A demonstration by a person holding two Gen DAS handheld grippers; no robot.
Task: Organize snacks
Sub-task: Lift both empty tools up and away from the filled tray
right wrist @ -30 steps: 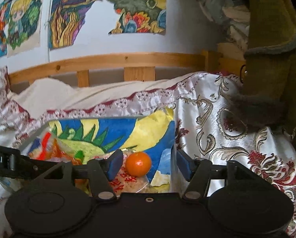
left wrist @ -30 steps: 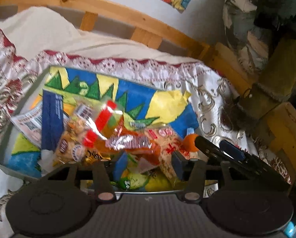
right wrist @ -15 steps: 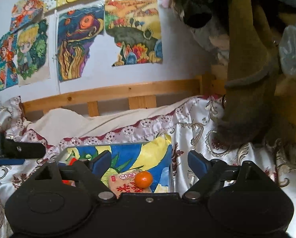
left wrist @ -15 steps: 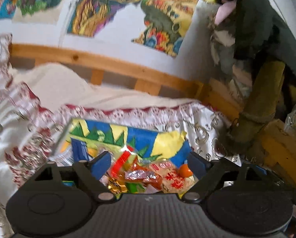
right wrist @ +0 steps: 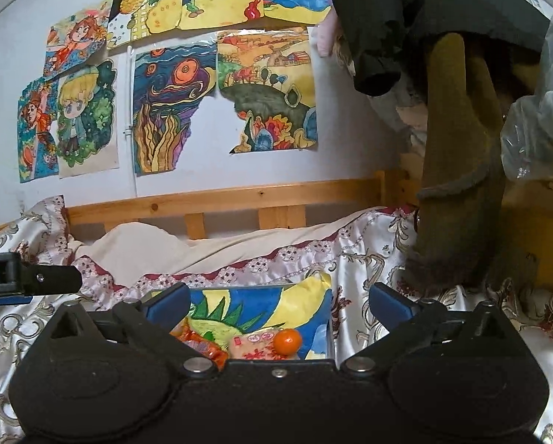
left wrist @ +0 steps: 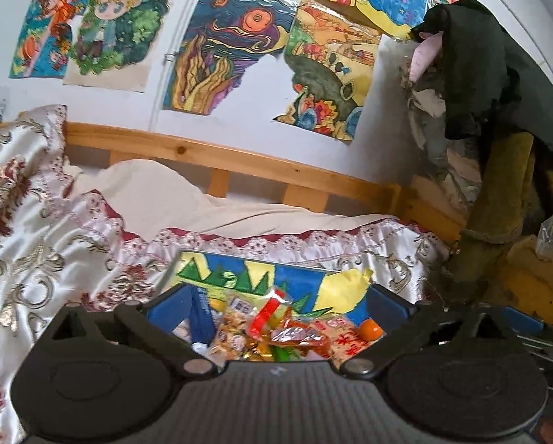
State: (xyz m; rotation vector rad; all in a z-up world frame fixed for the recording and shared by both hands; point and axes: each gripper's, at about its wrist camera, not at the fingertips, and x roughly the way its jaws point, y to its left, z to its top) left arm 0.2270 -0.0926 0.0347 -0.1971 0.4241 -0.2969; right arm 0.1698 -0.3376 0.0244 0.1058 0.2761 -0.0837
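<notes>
Both claws stand wide apart with nothing between their pads. On the left gripper (left wrist: 276, 305) the jaws have just been opening, and its blue fingertips (left wrist: 169, 301) frame the snack pile without touching any of it. On the right gripper (right wrist: 276, 301) the jaws have likewise just been opening, and they hang above the near end of the tray, also empty.

Snacks lie in a shallow tray (left wrist: 306, 268) lined with a bright drawing in blue, yellow and green, which sits on a satin bedspread (left wrist: 36, 259) patterned in cream and dark red. From the left wrist view the heap shows a blue packet (left wrist: 198, 314) at the left side, a clear bag of small wrapped sweets (left wrist: 235, 333) beside it, a red and orange wrapper (left wrist: 295, 335) on top, and a pale packet with red print (left wrist: 341, 336) to the right. A small orange fruit (left wrist: 371, 329) rests at the right end, just beside that pale packet. The right wrist view catches the same orange fruit (right wrist: 287, 340) touching the pale packet (right wrist: 256, 347), with the orange wrapper (right wrist: 202, 344) further left (the rest of the pile is hidden behind the gripper body).

Behind the bed runs a wooden rail (right wrist: 221, 201), and above it the wall carries coloured drawings (right wrist: 173, 111). Dark clothing (right wrist: 406, 18) hangs at the upper right.
</notes>
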